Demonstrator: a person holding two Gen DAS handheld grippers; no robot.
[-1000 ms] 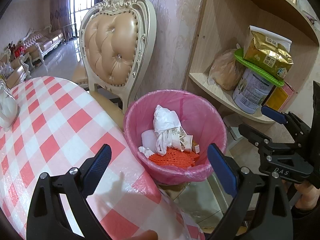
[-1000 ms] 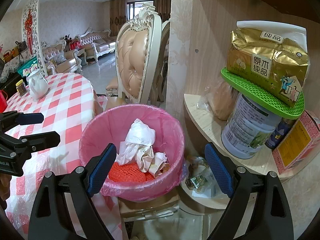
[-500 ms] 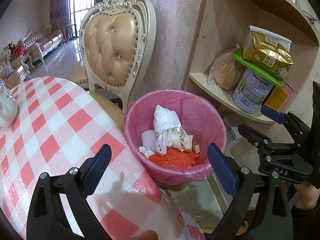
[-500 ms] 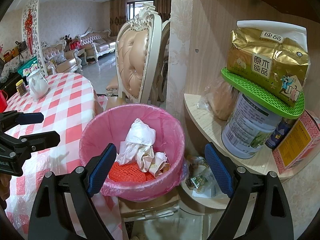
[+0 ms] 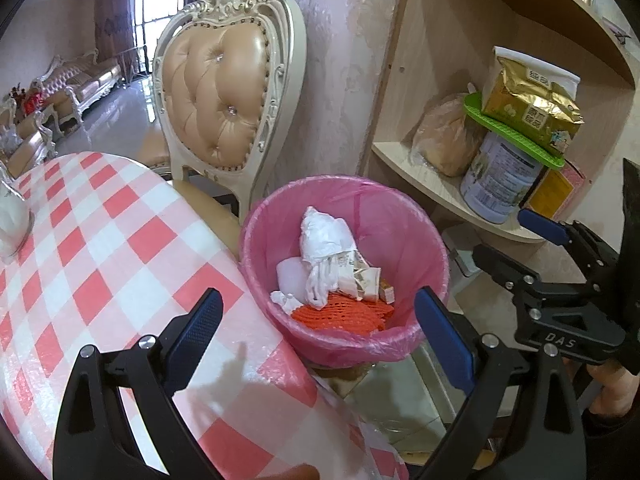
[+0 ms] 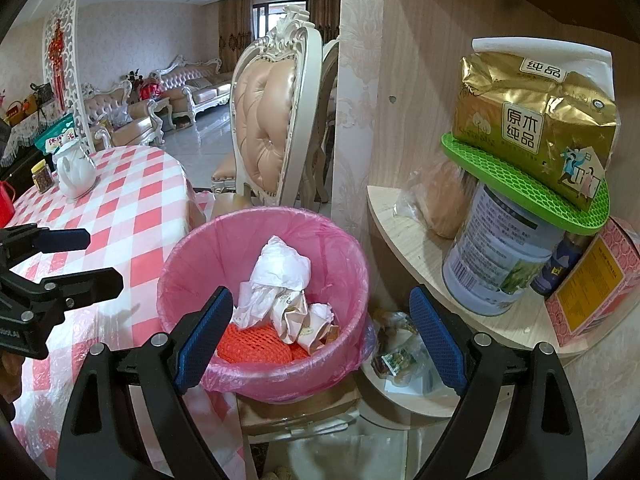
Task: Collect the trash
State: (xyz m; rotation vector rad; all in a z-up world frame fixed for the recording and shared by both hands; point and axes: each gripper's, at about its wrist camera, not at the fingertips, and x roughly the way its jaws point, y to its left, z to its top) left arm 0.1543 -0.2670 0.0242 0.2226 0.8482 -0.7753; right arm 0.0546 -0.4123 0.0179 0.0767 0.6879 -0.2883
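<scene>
Now both tools hover at the pink-lined bin (image 6: pixel 264 304), left gripper (image 5: pixel 316 320) and right gripper (image 6: pixel 320 320) each spread wide, holding nothing. Inside the bin sit crumpled white paper (image 6: pixel 280 272) over orange mesh (image 6: pixel 252 346); beside the bin, the checked tablecloth (image 5: pixel 100 240) and wooden shelf (image 6: pixel 404 228).

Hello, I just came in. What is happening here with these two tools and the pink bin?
A person holds a two-finger gripper in each hand, collecting trash. The left gripper and right gripper are both open and empty, hovering by the round bin with a pink plastic liner. Inside lie crumpled white paper, orange foam netting and small wrappers. The bin stands beside the table with a red-and-white checked cloth.
</scene>
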